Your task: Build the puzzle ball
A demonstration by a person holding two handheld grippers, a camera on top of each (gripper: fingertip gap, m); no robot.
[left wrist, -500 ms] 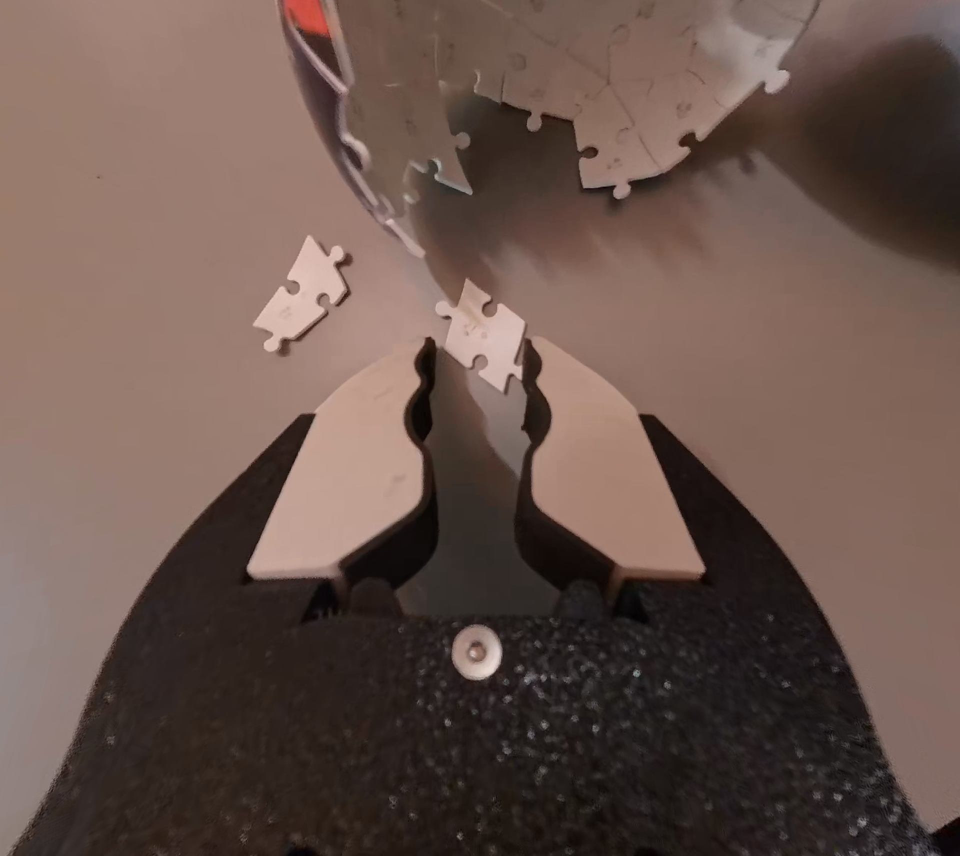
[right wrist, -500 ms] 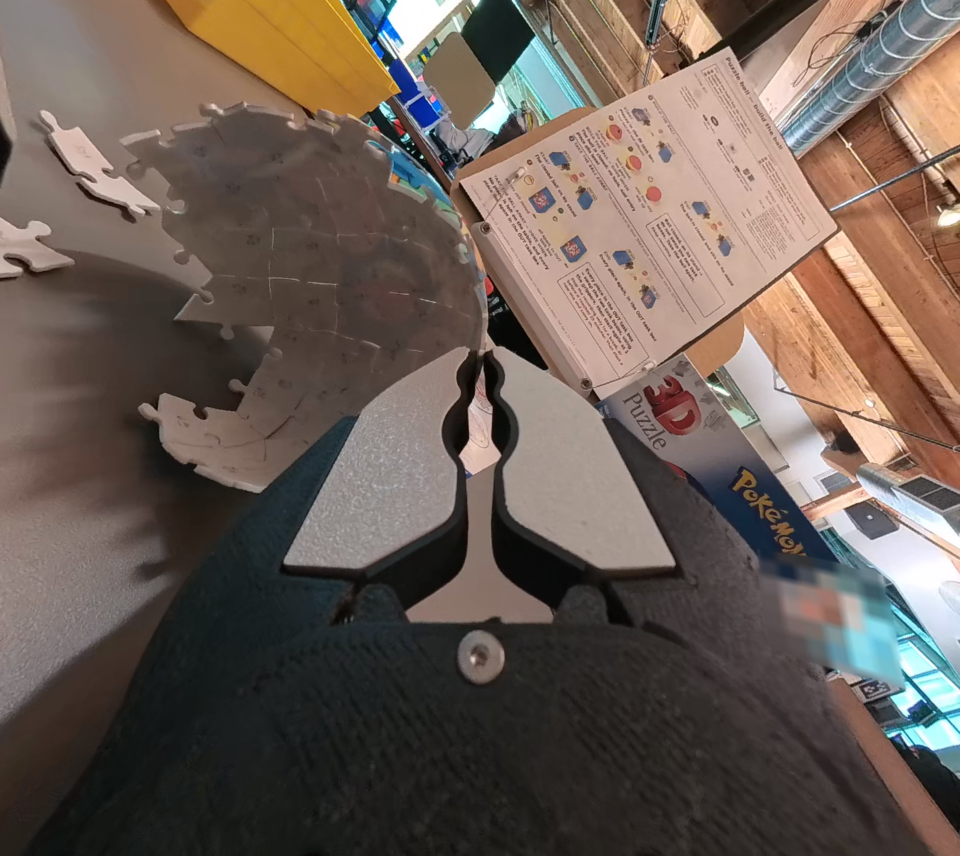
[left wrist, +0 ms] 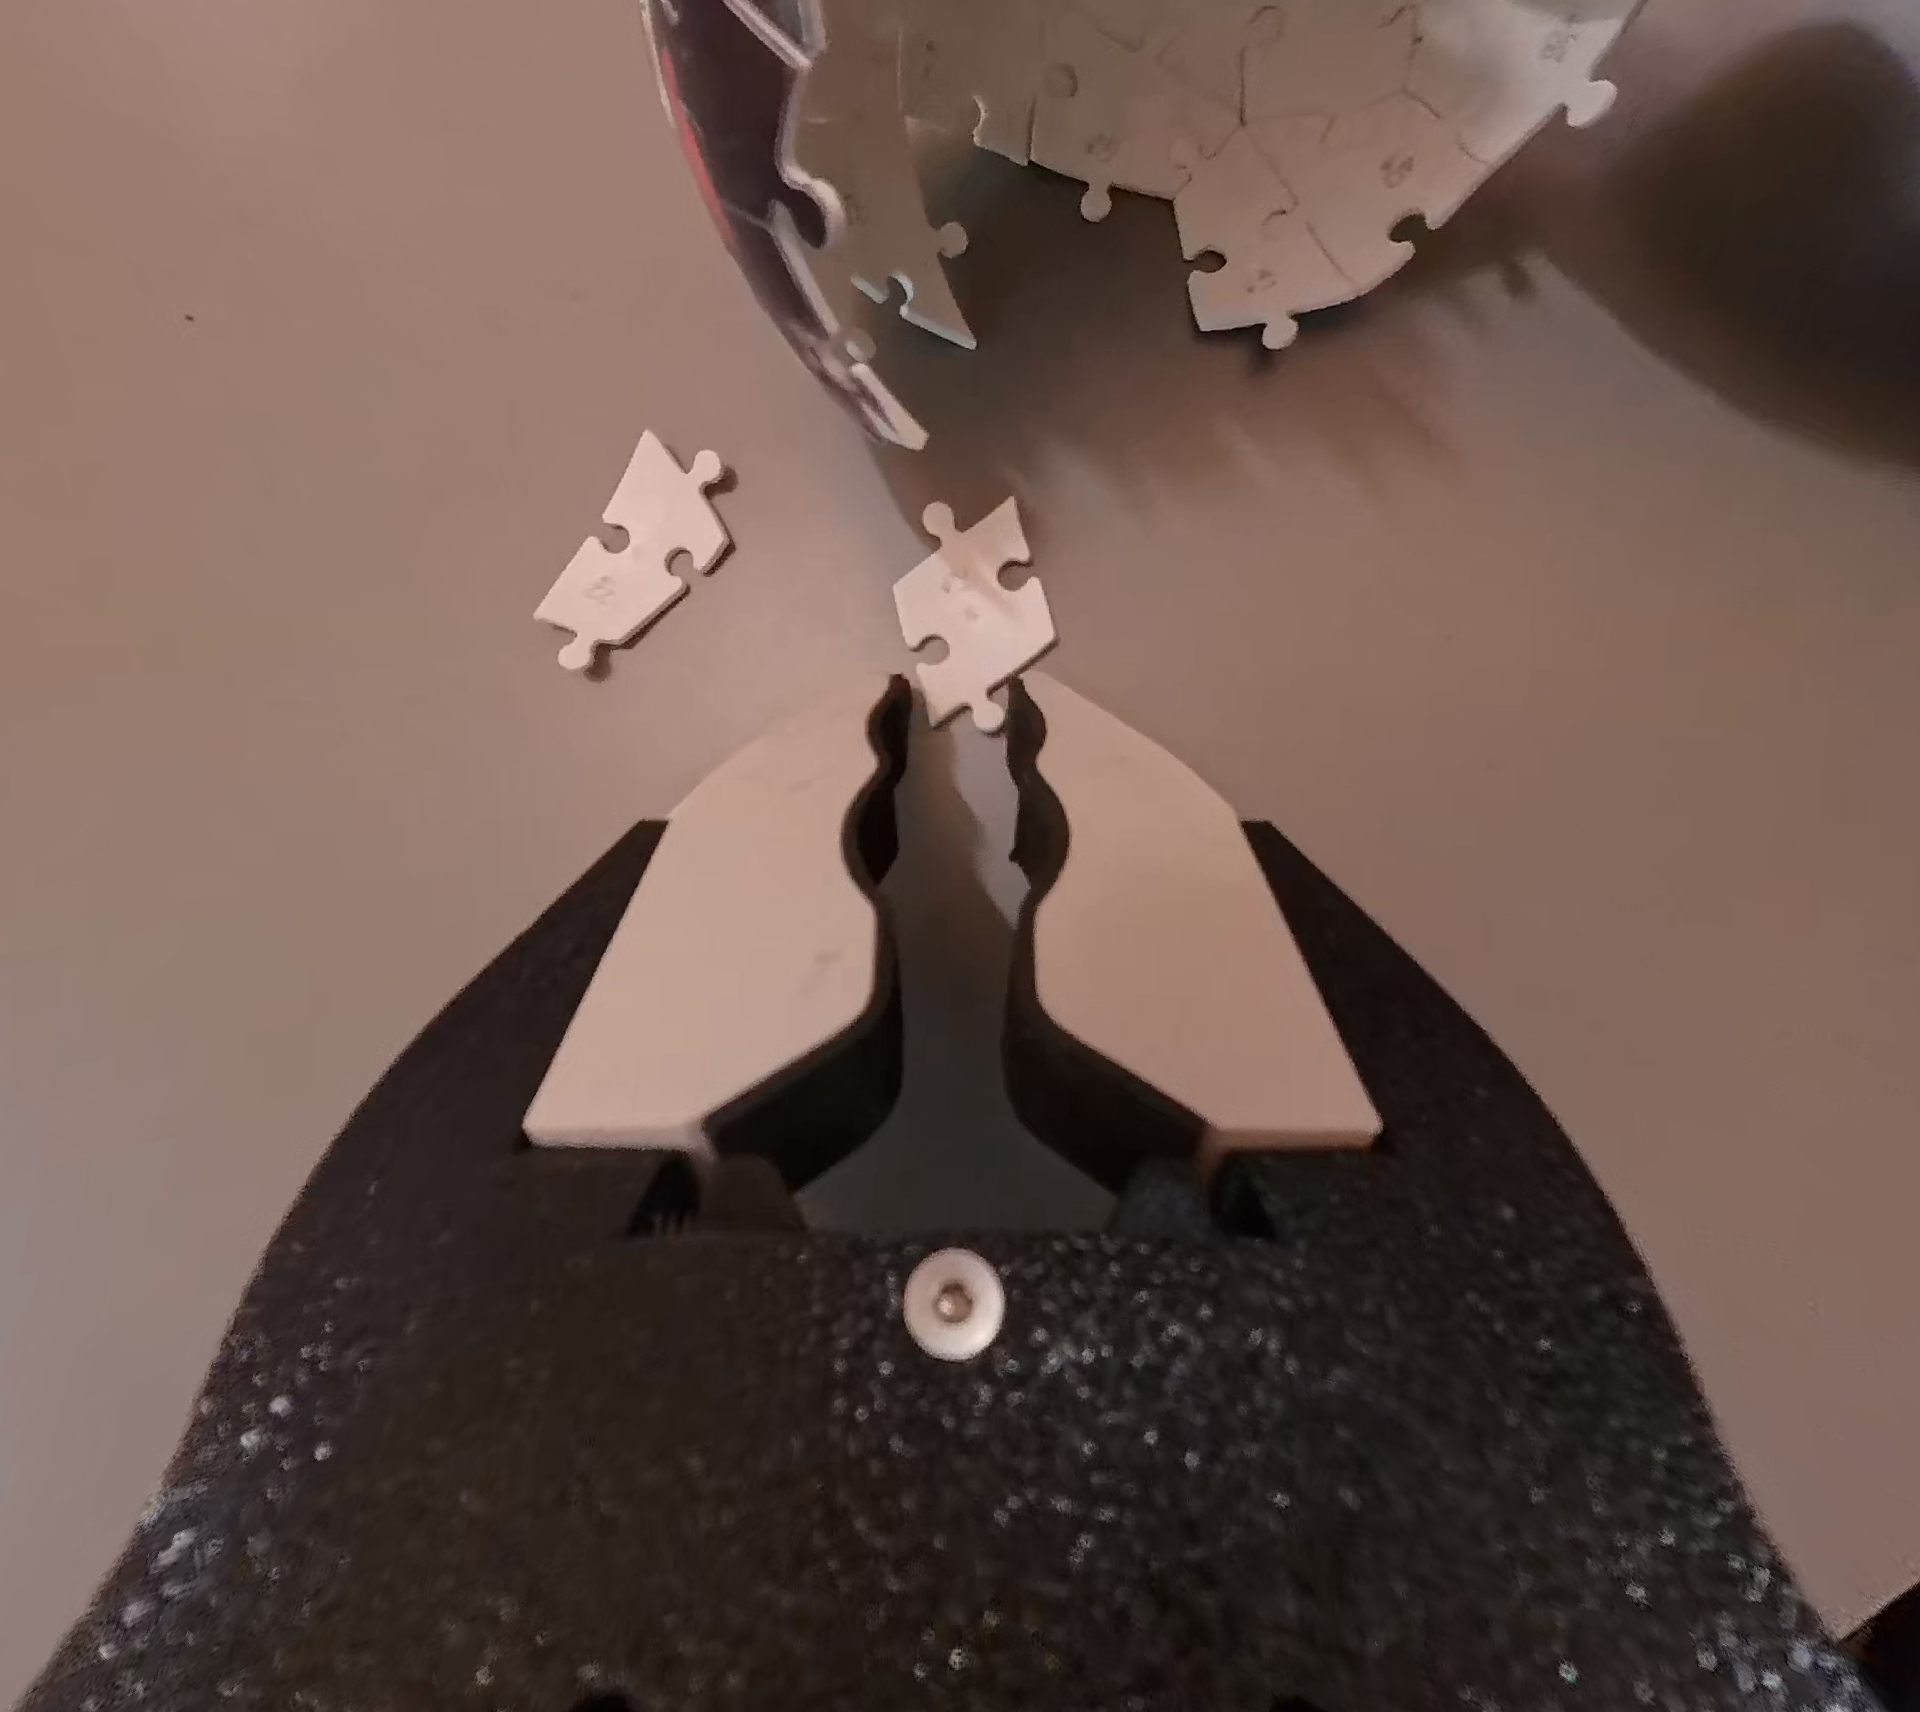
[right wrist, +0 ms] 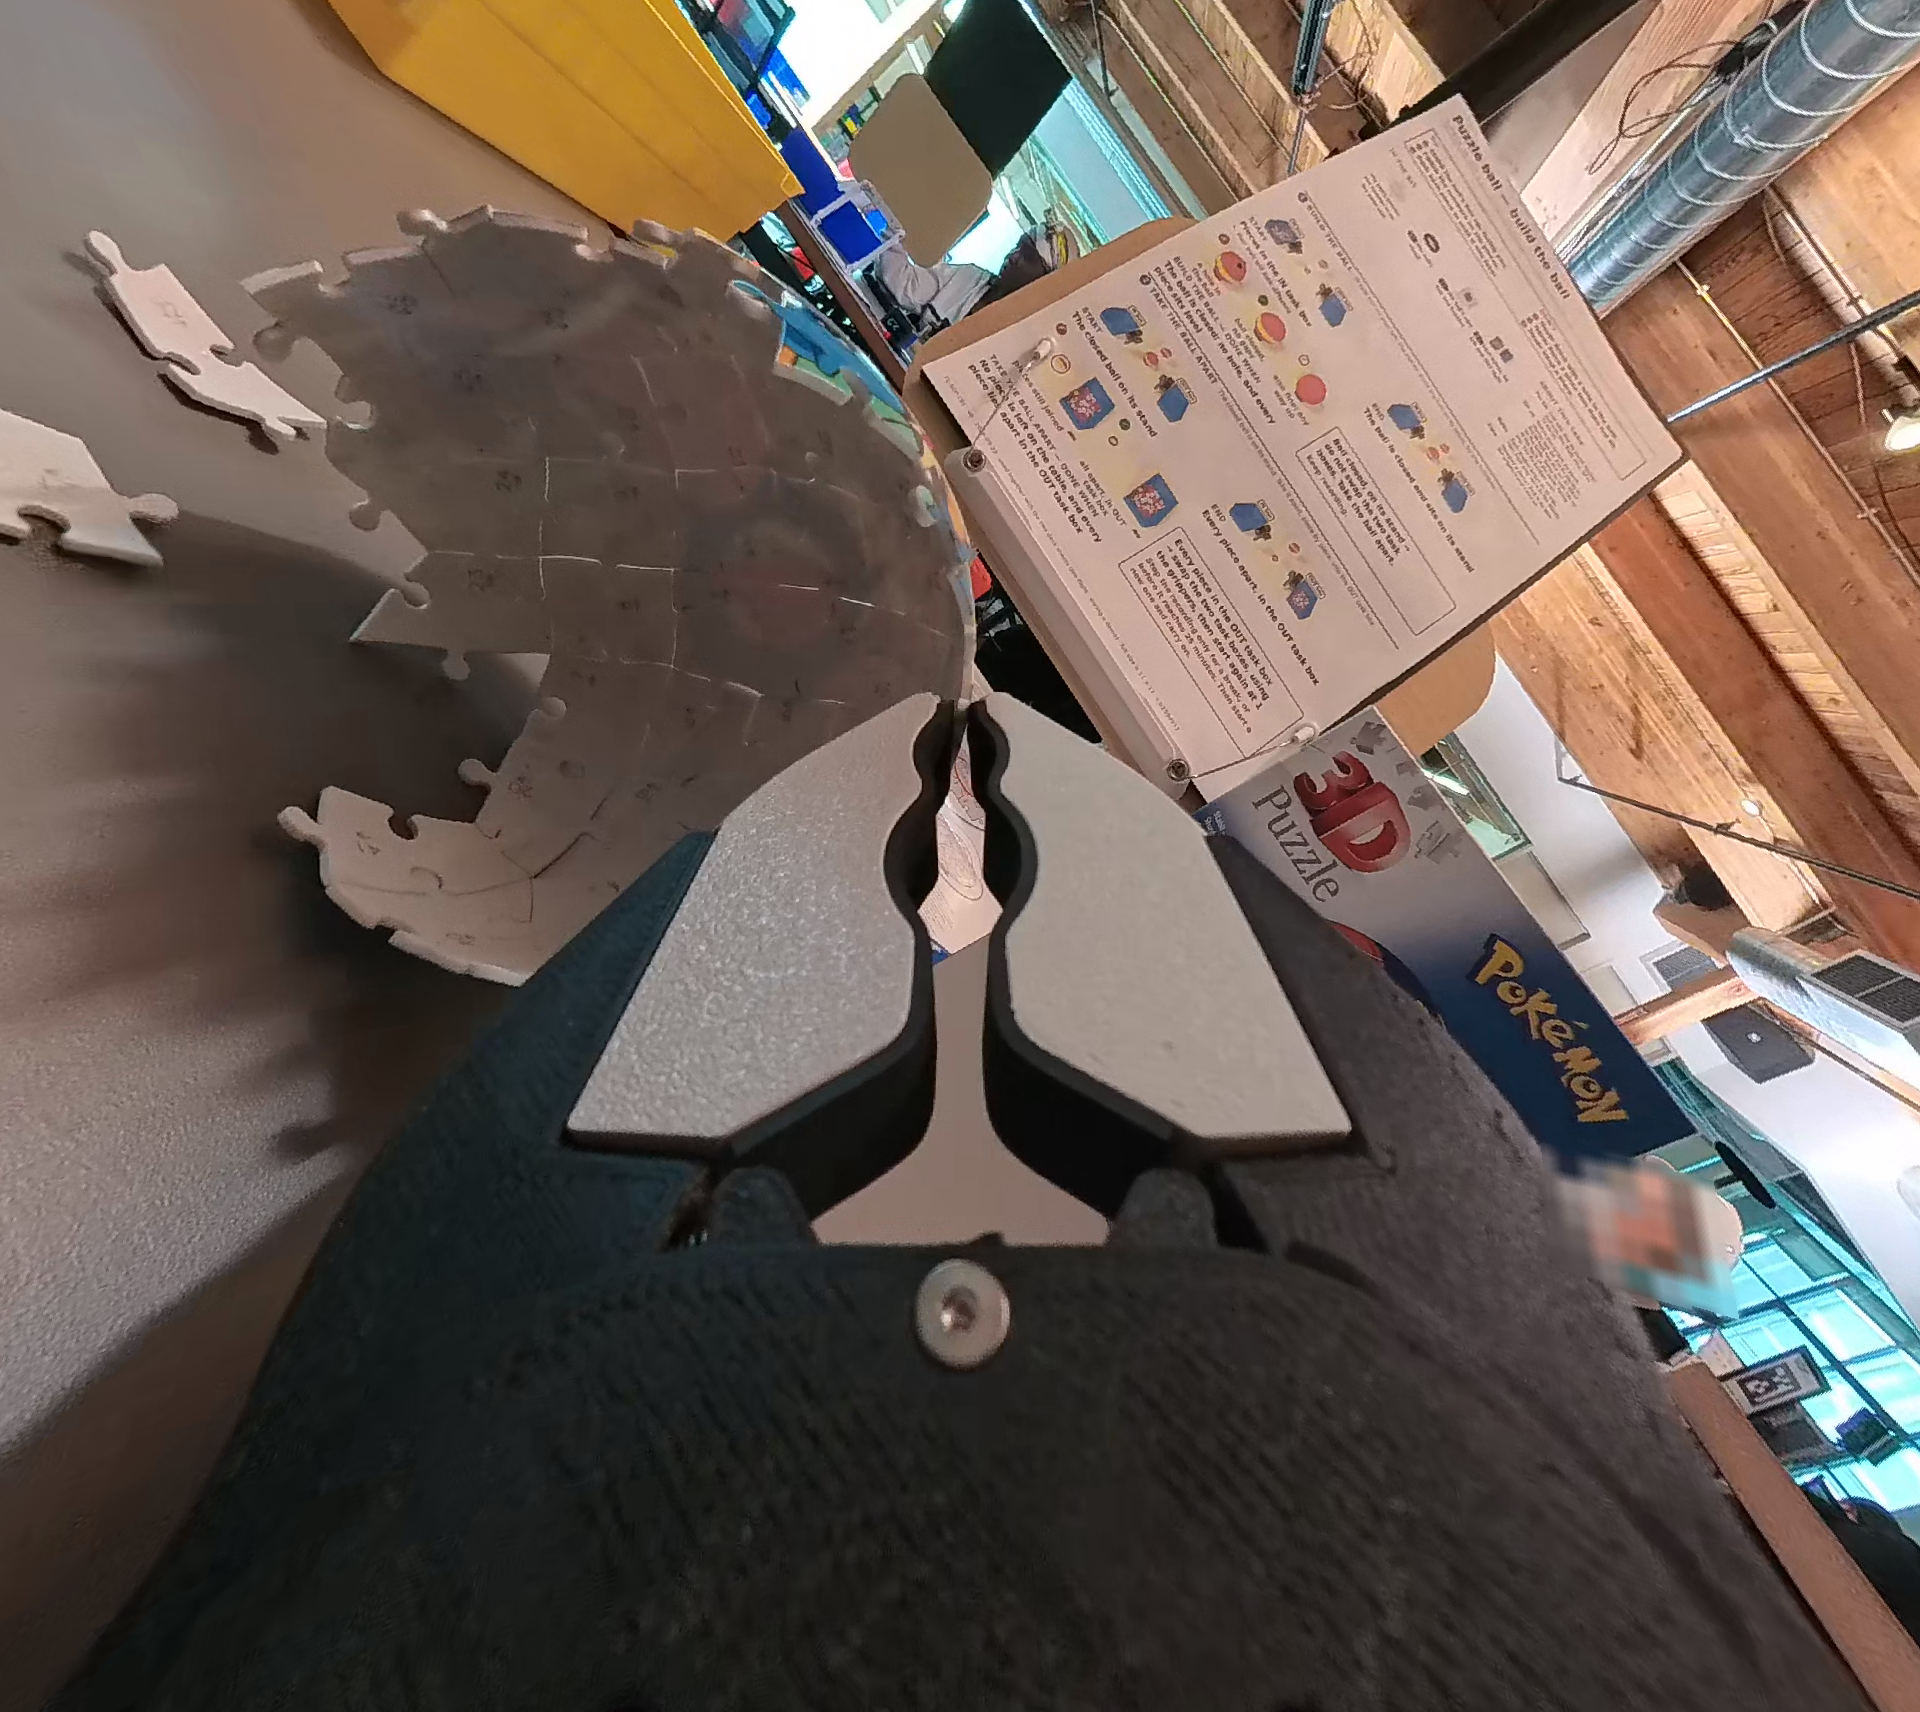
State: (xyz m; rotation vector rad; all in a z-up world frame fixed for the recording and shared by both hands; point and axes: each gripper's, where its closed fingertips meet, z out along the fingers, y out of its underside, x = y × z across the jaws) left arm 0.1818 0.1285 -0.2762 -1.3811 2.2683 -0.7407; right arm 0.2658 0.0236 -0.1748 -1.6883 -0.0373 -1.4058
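**Loose pieces ahead, shell beyond**

Bare grey tabletop (left wrist: 312,208) lies open on the left. Two loose white jigsaw pieces (left wrist: 636,556) (left wrist: 977,613) lie ahead; the curved, half-built puzzle shell (left wrist: 1299,52) blocks beyond. Yellow plastic bins (right wrist: 499,0) wall the far edge.

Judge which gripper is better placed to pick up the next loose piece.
Left. The left gripper is open with a loose piece at its fingertips; the right gripper is shut on the ball's rim.

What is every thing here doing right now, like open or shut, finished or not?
Left claw: open, nothing gripped.
Right claw: shut on the puzzle ball's edge.
Puzzle ball: half built, rim jagged.
Near loose piece: flat on the table, at the left claw's tips.
Far loose piece: flat, lying apart.
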